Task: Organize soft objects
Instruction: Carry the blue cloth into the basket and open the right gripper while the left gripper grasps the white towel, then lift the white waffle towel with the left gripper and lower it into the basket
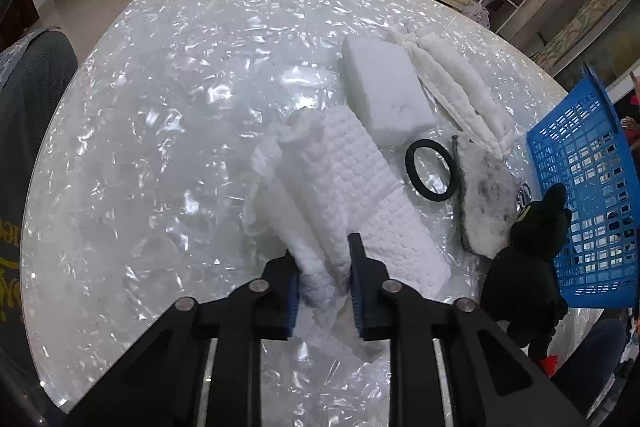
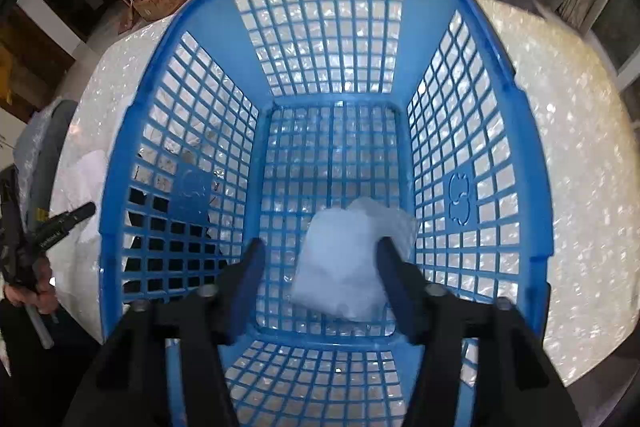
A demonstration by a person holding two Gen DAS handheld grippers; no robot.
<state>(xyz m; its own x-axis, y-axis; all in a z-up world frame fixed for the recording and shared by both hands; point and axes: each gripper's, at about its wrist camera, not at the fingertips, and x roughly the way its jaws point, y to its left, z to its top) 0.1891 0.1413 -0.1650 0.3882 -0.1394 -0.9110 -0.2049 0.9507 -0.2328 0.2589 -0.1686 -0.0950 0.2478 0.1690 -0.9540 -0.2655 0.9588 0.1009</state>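
Observation:
My left gripper [image 1: 324, 279] is shut on the near end of a white waffle-weave cloth [image 1: 352, 183] that lies folded on the table. Beyond it are a white sponge block [image 1: 384, 91], a white quilted cloth [image 1: 456, 87], a black hair ring [image 1: 430, 169] and a grey-edged white pad [image 1: 486, 199]. A black plush-looking object [image 1: 528, 259] stands against the blue basket [image 1: 588, 195]. My right gripper [image 2: 320, 245] hangs open inside the blue basket [image 2: 520, 147]. A white soft piece [image 2: 344, 263] sits between its fingers, close to the right one, over the basket floor.
The round table [image 1: 160, 107] has a shiny pearly top under crinkled clear film. A padded chair back [image 1: 32, 99] stands at the left edge. In the right wrist view a hand [image 2: 28, 291] holds a black tool [image 2: 60, 223] left of the basket. Cabinets and boxes line the far wall.

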